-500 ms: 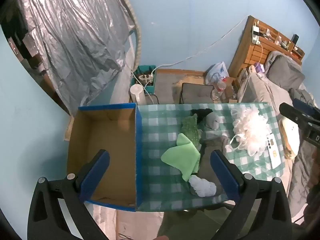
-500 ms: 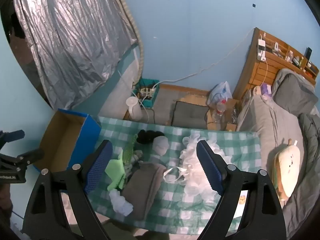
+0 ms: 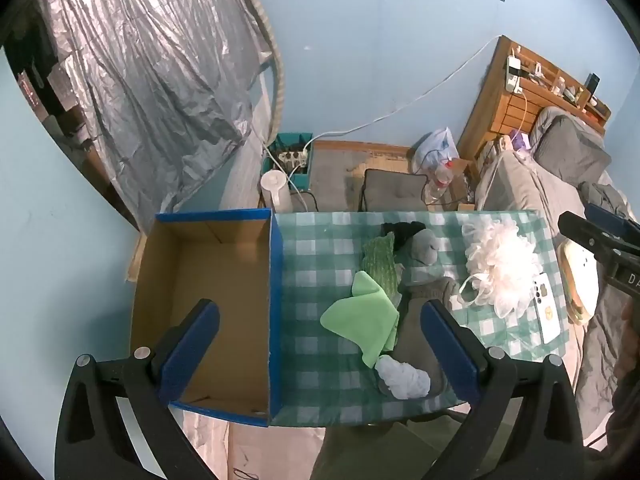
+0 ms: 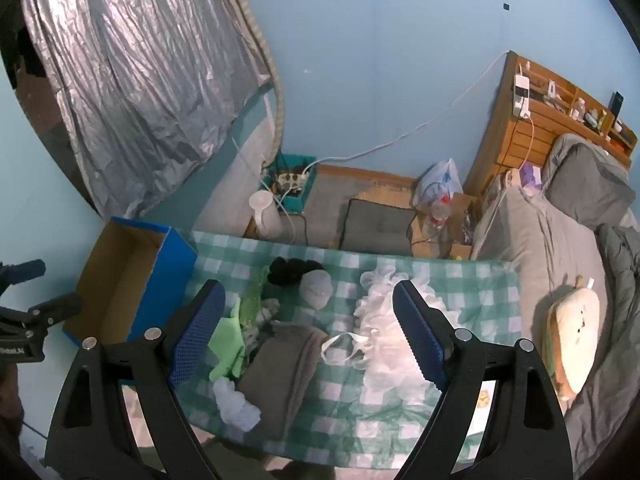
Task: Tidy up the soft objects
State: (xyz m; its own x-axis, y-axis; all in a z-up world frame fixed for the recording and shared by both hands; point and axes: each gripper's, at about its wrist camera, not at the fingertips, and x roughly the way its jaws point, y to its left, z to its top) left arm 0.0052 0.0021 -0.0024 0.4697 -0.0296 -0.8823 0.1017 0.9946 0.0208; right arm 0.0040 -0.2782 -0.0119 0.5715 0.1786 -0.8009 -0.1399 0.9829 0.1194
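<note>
Across the bottom of the left wrist view, the left tool (image 3: 318, 346) hangs with its blue-padded jaws spread wide and nothing between them; one jaw shows over the open cardboard box with blue outer walls (image 3: 275, 280), the other over the pile of soft things. That box, bare inside, sits at the left end of the green-and-white checked surface (image 3: 320, 248). Just right of it, toward the frame's centre, lie a light green cloth (image 3: 362, 320), a knobbly darker green textile (image 3: 380, 264) above it, a folded grey-brown cloth (image 3: 416, 336) beside it, a small crumpled white cloth (image 3: 404, 378) at the near edge, a grey rounded soft item (image 3: 426, 246) and a black bundle (image 3: 400, 229) at the far edge. Further right sits a fluffy white mesh puff with a looped cord (image 3: 502, 264), and beside it a white phone-like slab (image 3: 548, 308).

Low in the right wrist view, the right tool (image 4: 310, 332) is likewise spread wide and grips nothing, its jaws framing the grey-brown cloth and the white puff's cord. At the right edge of that view a toast-shaped plush (image 4: 574, 340) lies on the grey bed (image 4: 540, 240). Upper left, a crinkled silver sheet (image 4: 140, 80) hangs against the blue wall (image 4: 400, 60).
</note>
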